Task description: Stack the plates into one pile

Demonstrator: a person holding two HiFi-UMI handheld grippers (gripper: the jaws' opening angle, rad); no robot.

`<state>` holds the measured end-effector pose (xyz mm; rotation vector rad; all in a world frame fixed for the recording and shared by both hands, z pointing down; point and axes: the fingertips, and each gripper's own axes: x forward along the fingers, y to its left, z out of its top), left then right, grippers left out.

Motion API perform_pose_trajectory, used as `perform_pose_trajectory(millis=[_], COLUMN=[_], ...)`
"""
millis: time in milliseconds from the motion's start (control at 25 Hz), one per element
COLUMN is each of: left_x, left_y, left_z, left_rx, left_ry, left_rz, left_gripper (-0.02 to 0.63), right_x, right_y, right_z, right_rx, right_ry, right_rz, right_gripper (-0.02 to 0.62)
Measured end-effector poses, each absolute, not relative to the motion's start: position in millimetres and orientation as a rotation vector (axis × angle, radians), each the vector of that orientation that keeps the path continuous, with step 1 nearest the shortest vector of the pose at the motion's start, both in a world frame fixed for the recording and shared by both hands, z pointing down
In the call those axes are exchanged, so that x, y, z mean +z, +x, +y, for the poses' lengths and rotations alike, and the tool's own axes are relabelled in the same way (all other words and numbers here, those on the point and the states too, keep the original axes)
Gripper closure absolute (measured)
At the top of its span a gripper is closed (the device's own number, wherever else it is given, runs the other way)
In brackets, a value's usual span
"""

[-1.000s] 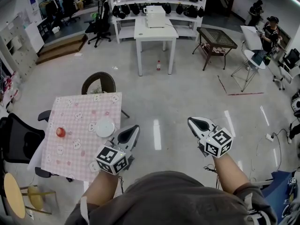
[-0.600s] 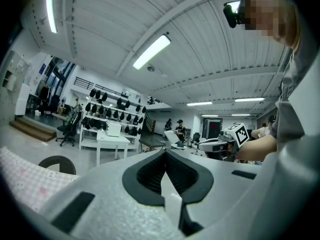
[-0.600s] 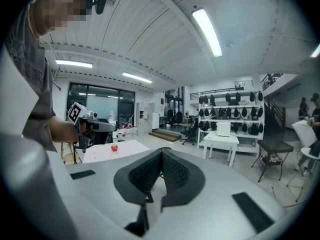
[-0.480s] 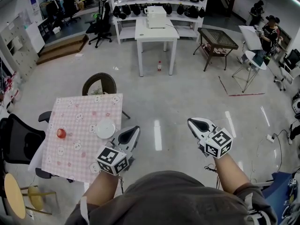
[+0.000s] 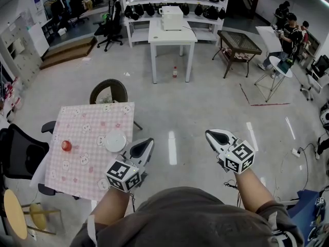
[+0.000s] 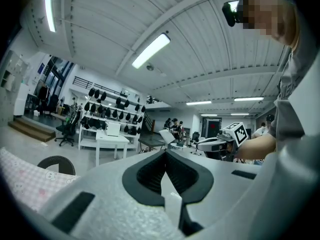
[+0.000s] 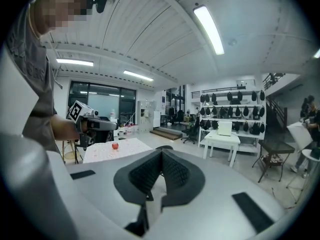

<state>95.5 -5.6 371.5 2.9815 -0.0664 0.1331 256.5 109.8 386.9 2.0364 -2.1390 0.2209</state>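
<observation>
A white pile of plates (image 5: 115,141) sits near the right edge of the pink checked table (image 5: 82,171), with a small red fruit (image 5: 66,145) to its left. My left gripper (image 5: 149,141) hangs shut and empty just right of the table, close to the plates but not touching them. My right gripper (image 5: 209,134) is shut and empty too, held over bare floor further right. In the left gripper view the jaws (image 6: 165,152) meet at the tips. The right gripper view shows its jaws (image 7: 161,152) closed, with the table (image 7: 125,147) and red fruit (image 7: 115,146) beyond.
A round dark chair (image 5: 108,91) stands behind the table and a black chair (image 5: 20,153) at its left. A yellow stool (image 5: 15,215) is at the lower left. A white table (image 5: 171,35) and shelves stand at the back. People are at the far right (image 5: 293,35).
</observation>
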Motion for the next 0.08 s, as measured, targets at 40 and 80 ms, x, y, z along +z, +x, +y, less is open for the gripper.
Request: perform_pose_trajectory(millis=[40,80], left_x=[371.2,370.9], left_y=[95.4,95.3], left_z=[-5.6,-5.6], left_rx=[0.134,0.135], left_ry=[2.982,2.983], left_rz=[-0.066,-0.065], left_gripper=[0.600,0.600], right_x=[386.9,387.0], right_y=[256.4,256.3], right_z=[109.7,109.6], right_rx=[0.222,0.223], right_ry=[2.035,2.034], right_rz=[-2.140,-2.140], right_gripper=[0.604,0.604])
